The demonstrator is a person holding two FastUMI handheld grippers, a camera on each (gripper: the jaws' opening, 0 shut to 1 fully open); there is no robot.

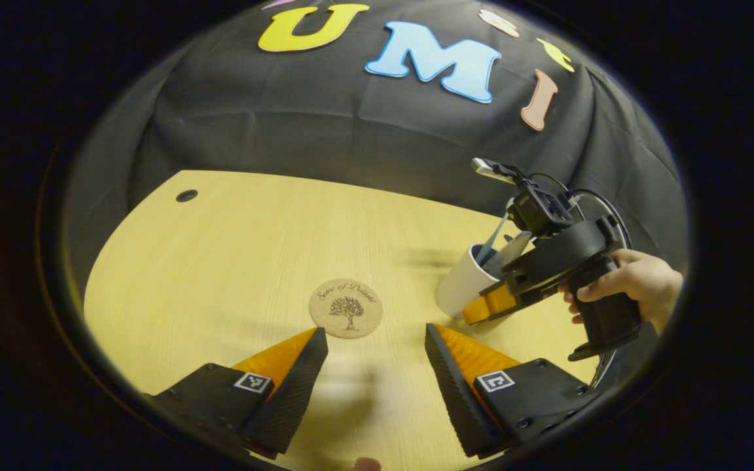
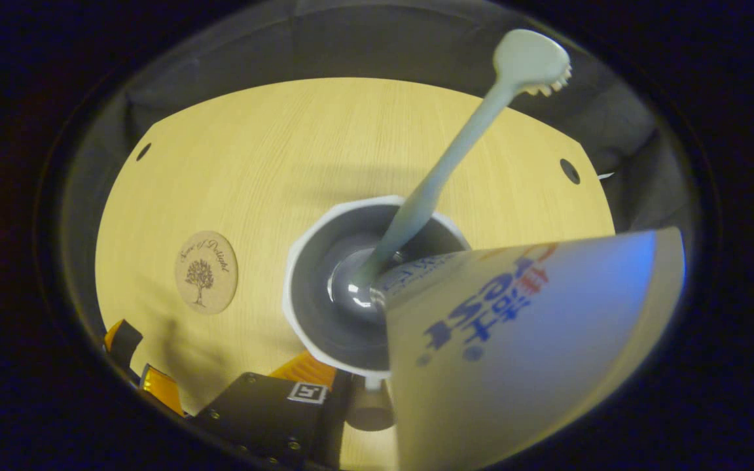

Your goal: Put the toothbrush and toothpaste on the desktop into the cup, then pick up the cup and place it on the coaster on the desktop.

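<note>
White cup (image 1: 461, 286) w/ toothbrush (image 2: 446, 163), toothpaste (image 2: 534, 340); left hand-held gripper (image 1: 377, 340) apart, right (image 1: 482, 307) unclear.

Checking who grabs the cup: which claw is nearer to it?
Right. The right claw is at the cup, its fingers by the wall. The left claw hangs apart, open, near the coaster.

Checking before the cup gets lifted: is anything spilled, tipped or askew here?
Nothing stands out. The cup stands upright on the desk, toothbrush and toothpaste leaning inside it. The coaster lies flat and bare.
</note>
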